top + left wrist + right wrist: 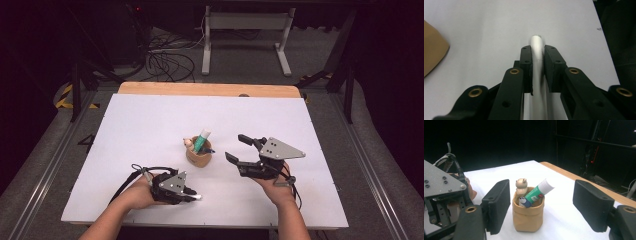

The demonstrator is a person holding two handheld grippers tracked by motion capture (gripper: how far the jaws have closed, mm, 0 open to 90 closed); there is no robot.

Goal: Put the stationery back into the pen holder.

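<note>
Grey floor [320, 65], tangled cables [167, 62], white stand [245, 30], dark surroundings.

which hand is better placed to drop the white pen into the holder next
Left. The left hand-held gripper is already shut on the white pen, a short move from the tan holder. The right hand-held gripper is open and empty, facing the holder, so it could only steady it.

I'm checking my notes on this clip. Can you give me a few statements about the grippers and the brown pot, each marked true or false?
1. The left gripper is shut on a white pen. True.
2. The right gripper is clamped on the brown pot. False: its jaws stand open, apart from the pot.
3. A green and white tube leans in the pot. True.
4. The pot lies tipped over. False: it stands upright on the white table.
</note>
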